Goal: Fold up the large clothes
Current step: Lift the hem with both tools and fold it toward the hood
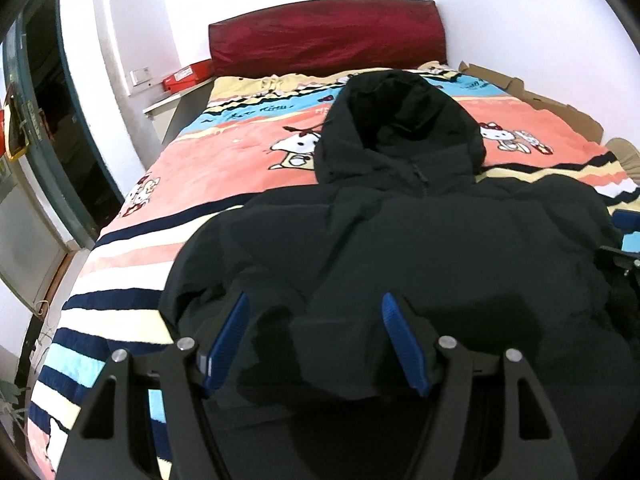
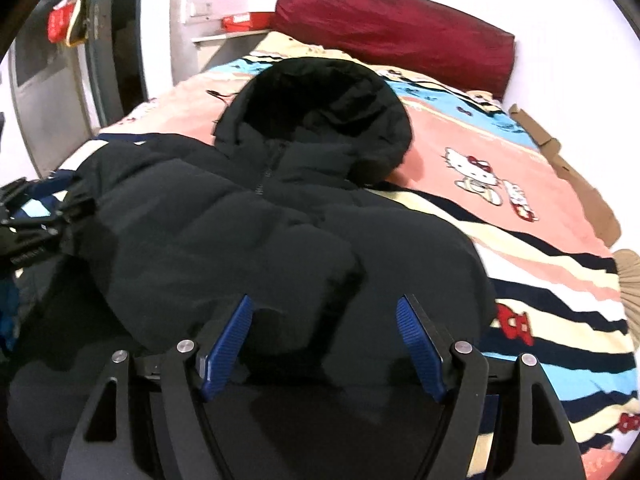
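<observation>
Black and puffy, the hooded jacket lies on the bed with its front up. Its hood points to the dark red headboard, and the zipper runs down from the collar. The jacket looks thick and soft, with big puffy rows across the chest. A sleeve is folded over the body on the side nearest the right gripper.

The left gripper hangs over the lower part of the jacket. Its blue fingers are spread wide apart with nothing pinched between them. Black cloth shows in the gap, but I cannot tell if the tips touch it. The right gripper is over the other side of the jacket. Its blue fingers are also wide apart and hold nothing. From the right wrist view, the left gripper shows at the far left edge of the jacket.

Under the jacket is a blanket with pink, cream, blue and dark stripes and cartoon cats. Lots of blanket is bare past the hood and at both sides. Brown cardboard lies along the far edge of the bed by the wall. A red box sits on a shelf next to the headboard.
</observation>
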`<state>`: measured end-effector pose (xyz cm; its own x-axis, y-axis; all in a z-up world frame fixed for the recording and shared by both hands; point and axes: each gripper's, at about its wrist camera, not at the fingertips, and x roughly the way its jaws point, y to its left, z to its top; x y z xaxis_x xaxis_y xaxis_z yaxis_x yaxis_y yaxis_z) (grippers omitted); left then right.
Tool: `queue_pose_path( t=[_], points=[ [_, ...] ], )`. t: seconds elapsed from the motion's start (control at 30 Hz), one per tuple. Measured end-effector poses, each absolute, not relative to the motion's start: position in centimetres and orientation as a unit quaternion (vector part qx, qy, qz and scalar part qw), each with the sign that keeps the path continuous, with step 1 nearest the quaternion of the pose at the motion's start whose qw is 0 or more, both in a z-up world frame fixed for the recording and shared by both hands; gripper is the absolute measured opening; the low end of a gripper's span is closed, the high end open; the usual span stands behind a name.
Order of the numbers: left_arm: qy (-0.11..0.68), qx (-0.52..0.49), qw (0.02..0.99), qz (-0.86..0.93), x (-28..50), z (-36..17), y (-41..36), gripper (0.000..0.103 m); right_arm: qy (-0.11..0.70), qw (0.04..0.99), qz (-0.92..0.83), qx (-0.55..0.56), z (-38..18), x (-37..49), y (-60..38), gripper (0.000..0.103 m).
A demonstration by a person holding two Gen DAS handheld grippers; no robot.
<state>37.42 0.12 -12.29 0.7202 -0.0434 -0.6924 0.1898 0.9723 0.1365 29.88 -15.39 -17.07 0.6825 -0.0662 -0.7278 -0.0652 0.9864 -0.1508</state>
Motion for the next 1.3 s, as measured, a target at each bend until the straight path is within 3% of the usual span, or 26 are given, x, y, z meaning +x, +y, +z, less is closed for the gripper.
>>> queue_pose_path(
  t=[0.3, 0.87, 1.07, 1.3],
  points=[
    [0.389, 0.111, 0.913, -0.059, 38.0, -13.8, 0.0, 0.067, 0.428, 0.901, -0.009, -0.064, -19.4, 30.4, -16.9, 0.073],
    [0.394, 0.084, 0.915, -0.011, 37.7, -12.5, 4.8, 0.067, 0.435, 0.896, -0.055, -0.061, -18.1, 28.0, -20.6, 0.073],
    [0.458, 0.057, 0.887, -0.018, 40.4, -14.6, 6.6, 0.067, 0.447, 0.892, -0.048, -0.046, -18.8, 29.8, -21.1, 0.073],
    [0.445, 0.038, 0.894, -0.036, 40.9, -11.8, 8.7, 0.067, 0.482, 0.872, -0.070, -0.047, -20.0, 30.4, -24.2, 0.073]
  ],
)
